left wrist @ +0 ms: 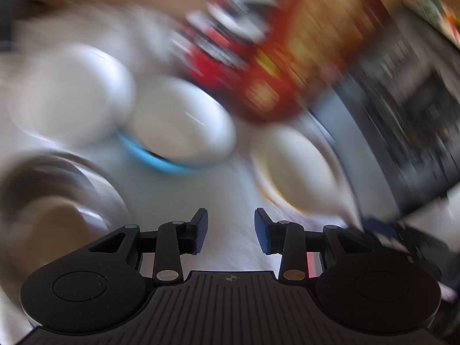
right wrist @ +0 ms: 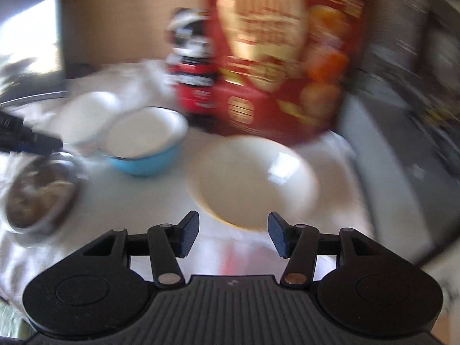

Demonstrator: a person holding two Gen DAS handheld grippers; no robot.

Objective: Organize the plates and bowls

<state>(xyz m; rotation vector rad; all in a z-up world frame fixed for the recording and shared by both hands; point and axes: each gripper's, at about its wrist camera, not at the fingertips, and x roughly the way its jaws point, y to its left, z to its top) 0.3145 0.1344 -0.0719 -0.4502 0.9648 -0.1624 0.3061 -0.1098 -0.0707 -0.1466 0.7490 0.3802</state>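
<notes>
Your right tongs (right wrist: 233, 234) hang open and empty just short of the cream bowl (right wrist: 253, 181) on the white counter (right wrist: 149, 201); your left tongs (left wrist: 231, 231) gape empty too. Beyond sit a blue bowl (right wrist: 146, 141), a steel bowl (right wrist: 40, 192), white dishes (left wrist: 72, 95) and a red box (right wrist: 284, 57), all blurred.

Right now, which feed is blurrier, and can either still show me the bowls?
Left wrist view: heavy motion smear, the blue bowl and cream bowl only soft shapes. Right wrist view: milder blur, the blue bowl, cream bowl and steel bowl readable; the red box's print is illegible. Jaws sharp in both.
</notes>
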